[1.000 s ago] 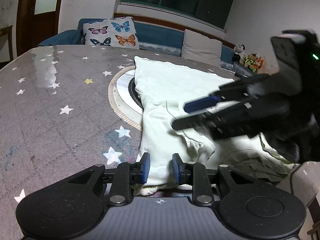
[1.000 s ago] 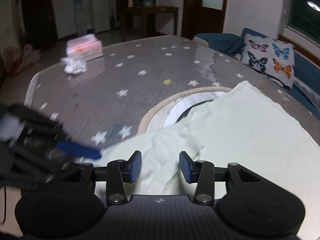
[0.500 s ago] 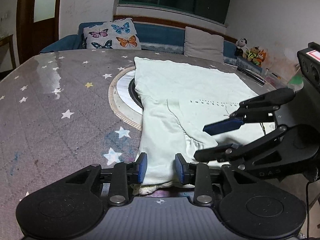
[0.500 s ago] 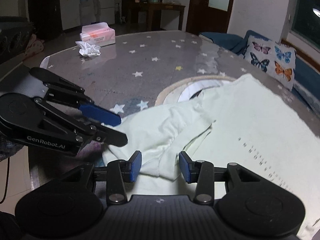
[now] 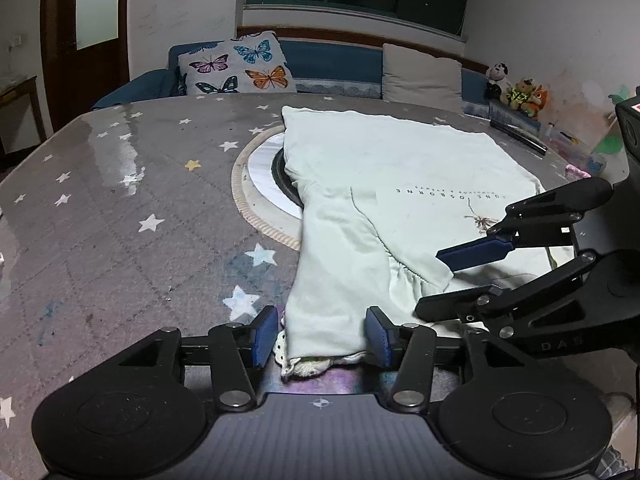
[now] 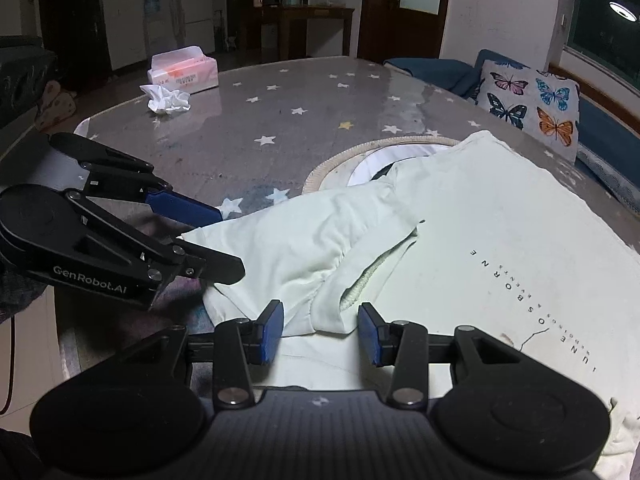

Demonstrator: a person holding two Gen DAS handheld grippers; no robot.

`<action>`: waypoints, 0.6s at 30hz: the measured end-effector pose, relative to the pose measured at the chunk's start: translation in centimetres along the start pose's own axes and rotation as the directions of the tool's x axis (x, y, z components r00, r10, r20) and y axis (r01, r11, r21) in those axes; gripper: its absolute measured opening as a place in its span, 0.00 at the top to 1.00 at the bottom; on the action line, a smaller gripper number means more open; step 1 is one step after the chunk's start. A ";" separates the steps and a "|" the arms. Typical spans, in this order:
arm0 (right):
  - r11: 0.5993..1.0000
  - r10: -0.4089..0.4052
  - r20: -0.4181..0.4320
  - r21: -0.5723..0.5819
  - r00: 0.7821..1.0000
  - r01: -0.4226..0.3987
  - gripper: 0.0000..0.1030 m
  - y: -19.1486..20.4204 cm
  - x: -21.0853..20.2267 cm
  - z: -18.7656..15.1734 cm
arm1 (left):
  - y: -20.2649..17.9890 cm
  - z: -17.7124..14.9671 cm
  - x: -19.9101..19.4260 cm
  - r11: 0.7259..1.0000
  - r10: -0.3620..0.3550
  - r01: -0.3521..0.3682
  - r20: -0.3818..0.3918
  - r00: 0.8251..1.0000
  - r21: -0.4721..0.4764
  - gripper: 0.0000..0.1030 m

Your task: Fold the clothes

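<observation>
A pale green T-shirt [image 5: 400,168] with small printed lettering lies spread on the grey star-patterned table [image 5: 120,240]; one sleeve [image 5: 340,272] is folded over toward the near edge. My left gripper [image 5: 322,340] is open, with the sleeve's cuff between its blue pads, not squeezed. My right gripper [image 6: 320,332] is open over the sleeve fold [image 6: 320,248] near the shirt's collar. Each gripper shows in the other's view: the right one [image 5: 452,276] at the right, the left one [image 6: 212,240] at the left, both open.
A round woven-rimmed insert [image 5: 256,196] in the table's middle lies partly under the shirt. A tissue box [image 6: 184,70] and crumpled tissue [image 6: 166,98] sit at the far table edge. A sofa with a butterfly pillow [image 5: 236,64] stands behind. A dark bar [image 5: 518,138] lies far right.
Both grippers' jaws have widened. The right gripper moved from above the shirt's middle to the near right, lower. The sleeve now lies folded over, flatter.
</observation>
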State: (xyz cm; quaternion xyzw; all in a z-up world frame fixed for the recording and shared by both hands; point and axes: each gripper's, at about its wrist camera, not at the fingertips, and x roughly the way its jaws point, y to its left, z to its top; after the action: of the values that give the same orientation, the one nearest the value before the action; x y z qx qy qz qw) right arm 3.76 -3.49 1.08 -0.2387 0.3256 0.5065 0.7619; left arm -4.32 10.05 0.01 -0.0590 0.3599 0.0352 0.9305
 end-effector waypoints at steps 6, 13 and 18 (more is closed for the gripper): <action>1.000 -0.020 0.039 0.013 0.999 0.020 0.59 -0.3 -1.5 0.1 | 0.0 0.2 -0.7 1.000 0.024 -0.025 0.020 1.000 0.019 0.35; 0.998 -0.046 0.030 0.037 0.998 0.045 0.59 -0.8 -1.7 -0.6 | 0.5 0.7 -2.2 0.996 0.060 -0.065 0.082 0.995 0.066 0.35; 0.997 -0.063 0.042 0.051 0.997 0.061 0.59 -1.5 -3.2 -1.4 | -0.3 1.0 -2.8 0.990 0.009 -0.026 0.119 0.993 0.141 0.52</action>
State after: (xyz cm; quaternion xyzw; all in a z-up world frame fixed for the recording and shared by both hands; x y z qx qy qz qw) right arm 3.89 -6.94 2.57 -0.2187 0.3139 0.4796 0.7897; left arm -5.70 9.84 2.68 0.0127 0.3063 0.0210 0.9516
